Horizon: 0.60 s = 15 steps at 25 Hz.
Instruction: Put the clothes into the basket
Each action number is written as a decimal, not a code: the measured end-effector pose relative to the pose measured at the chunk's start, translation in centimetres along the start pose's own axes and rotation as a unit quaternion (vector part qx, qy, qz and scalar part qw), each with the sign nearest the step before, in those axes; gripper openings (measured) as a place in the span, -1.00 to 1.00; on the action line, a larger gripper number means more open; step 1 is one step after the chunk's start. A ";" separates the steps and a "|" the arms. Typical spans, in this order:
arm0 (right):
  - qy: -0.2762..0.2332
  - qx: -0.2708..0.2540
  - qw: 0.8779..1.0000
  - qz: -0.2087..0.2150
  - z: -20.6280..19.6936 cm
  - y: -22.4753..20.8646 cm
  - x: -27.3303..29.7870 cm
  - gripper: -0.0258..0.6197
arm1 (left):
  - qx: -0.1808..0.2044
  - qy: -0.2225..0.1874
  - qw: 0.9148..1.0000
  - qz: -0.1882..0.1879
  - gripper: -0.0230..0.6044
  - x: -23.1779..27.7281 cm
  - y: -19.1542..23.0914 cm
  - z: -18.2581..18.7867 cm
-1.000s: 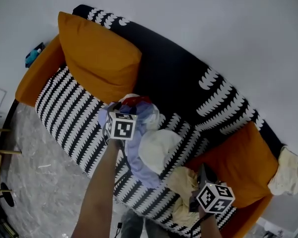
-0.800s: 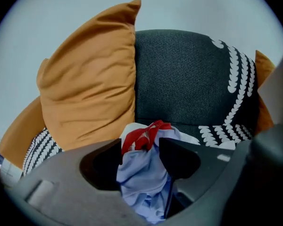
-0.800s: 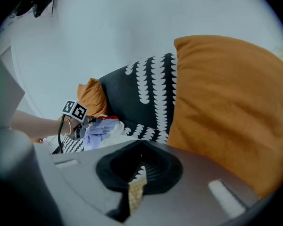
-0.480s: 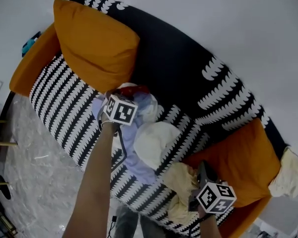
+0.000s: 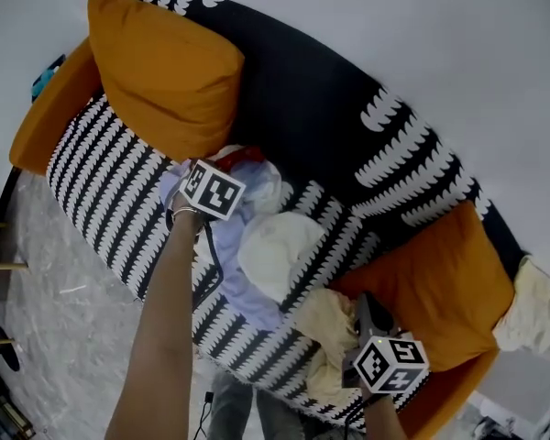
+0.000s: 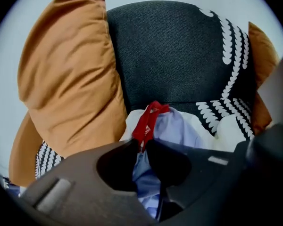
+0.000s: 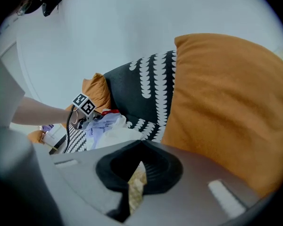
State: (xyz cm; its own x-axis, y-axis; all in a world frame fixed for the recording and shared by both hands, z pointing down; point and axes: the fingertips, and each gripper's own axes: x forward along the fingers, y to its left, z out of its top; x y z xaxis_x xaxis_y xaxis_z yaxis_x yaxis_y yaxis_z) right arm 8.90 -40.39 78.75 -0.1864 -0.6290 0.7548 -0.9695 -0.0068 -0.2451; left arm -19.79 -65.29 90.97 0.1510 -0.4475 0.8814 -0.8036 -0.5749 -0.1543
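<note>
A heap of clothes lies on the sofa seat (image 5: pixel 119 200): a lavender shirt (image 5: pixel 234 269), a red piece (image 5: pixel 245 157), a white garment (image 5: pixel 275 246) and a cream cloth (image 5: pixel 325 328). My left gripper (image 6: pixel 142 146), under its marker cube (image 5: pixel 209 191), points steeply down into the heap. Its jaws have just been closing, and the lavender shirt (image 6: pixel 177 128) with the red strap (image 6: pixel 148 119) is pinched between them. My right gripper (image 7: pixel 137 169), below its cube (image 5: pixel 391 363), is shut on the cream cloth (image 7: pixel 136 185) near the seat's front right. No basket shows in any view.
One orange cushion (image 5: pixel 160 71) leans at the sofa's left end, close beside the left gripper. Another orange cushion (image 5: pixel 440 282) stands just right of the right gripper. A pale cloth (image 5: pixel 532 305) hangs over the right sofa arm. Grey stone floor (image 5: pixel 55 337) lies in front.
The left gripper has sunk a little into the heap and rolled, its cube now tilted, with its jaws closed on the lavender shirt. The right gripper has shifted slightly with the cream cloth.
</note>
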 end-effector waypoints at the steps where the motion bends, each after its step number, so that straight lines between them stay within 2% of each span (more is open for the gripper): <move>1: 0.003 0.002 1.000 -0.008 0.1 0.3 -1.3 -0.91 | 0.007 -0.004 1.000 -0.012 -0.72 -1.0 -0.6 0.2; 4: -0.004 0.001 1.000 -0.004 0.3 0.0 -1.7 -0.91 | 0.025 -0.029 0.999 -0.003 -0.77 -3.4 -1.0 1.0; 8: -0.024 0.012 1.000 0.014 0.8 -0.9 0.8 -0.91 | 0.008 -0.064 0.997 0.035 -0.77 -4.2 0.0 1.9; 11: -0.033 0.020 0.999 0.014 1.5 0.2 -0.6 -0.91 | 0.012 -0.075 0.996 0.036 -0.78 -6.2 -0.3 2.2; 15: -0.043 0.001 0.999 0.016 2.1 2.4 -4.4 -0.91 | 0.022 -0.094 0.995 0.026 -0.78 -10.8 -1.1 2.9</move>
State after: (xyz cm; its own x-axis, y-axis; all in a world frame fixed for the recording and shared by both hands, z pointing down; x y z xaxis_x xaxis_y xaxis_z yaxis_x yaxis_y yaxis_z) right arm 7.75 -39.29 73.61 -0.2033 -0.6928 0.6918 -0.9627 0.0126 -0.2703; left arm -18.84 -61.84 80.31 0.2188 -0.5957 0.7729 -0.7877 -0.5753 -0.2204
